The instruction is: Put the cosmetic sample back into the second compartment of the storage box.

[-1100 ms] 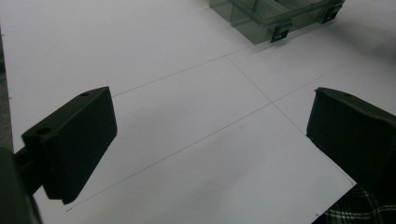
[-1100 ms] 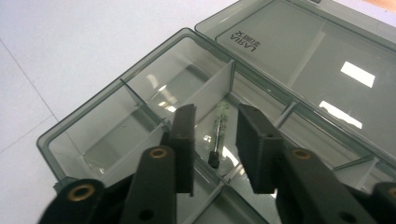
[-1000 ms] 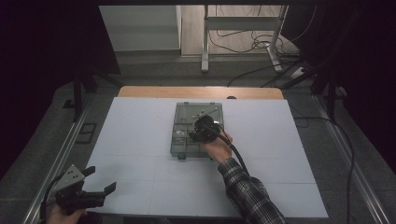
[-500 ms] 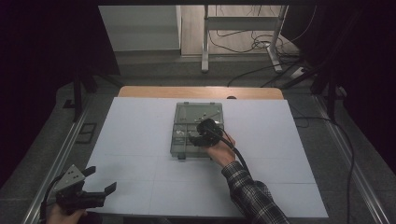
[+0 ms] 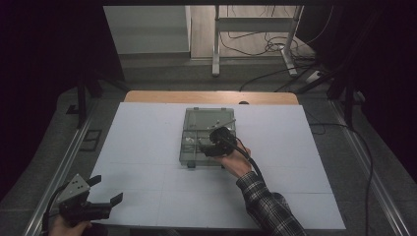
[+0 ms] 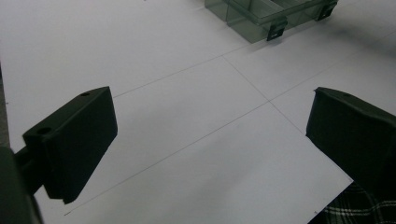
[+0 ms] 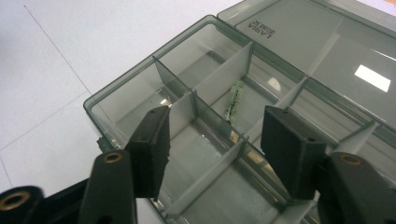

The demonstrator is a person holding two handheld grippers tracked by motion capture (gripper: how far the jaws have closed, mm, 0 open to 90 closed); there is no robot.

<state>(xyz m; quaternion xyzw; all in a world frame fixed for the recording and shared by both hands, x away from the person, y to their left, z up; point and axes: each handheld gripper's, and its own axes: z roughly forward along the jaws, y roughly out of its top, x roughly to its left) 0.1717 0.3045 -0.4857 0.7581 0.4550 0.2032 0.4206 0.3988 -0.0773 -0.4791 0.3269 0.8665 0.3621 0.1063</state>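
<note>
R tool [image 7: 212, 154]: jaws part-open, have just been opening, nothing between, over open compartment box [image 5: 209, 136] mid-desk. Small green piece [image 7: 235, 103] lies in a cell, looks already dropped. L tool [image 5: 98, 199] wide, empty, near desk corner. Lid closing likely left.

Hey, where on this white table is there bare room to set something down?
Bare patches on the white table: left of the clear smoky plastic compartment box, up to the left gripper; and right of the box, toward the far edge. Crowded over the box, where the right gripper hovers, jaws just opening, nothing between.
</note>
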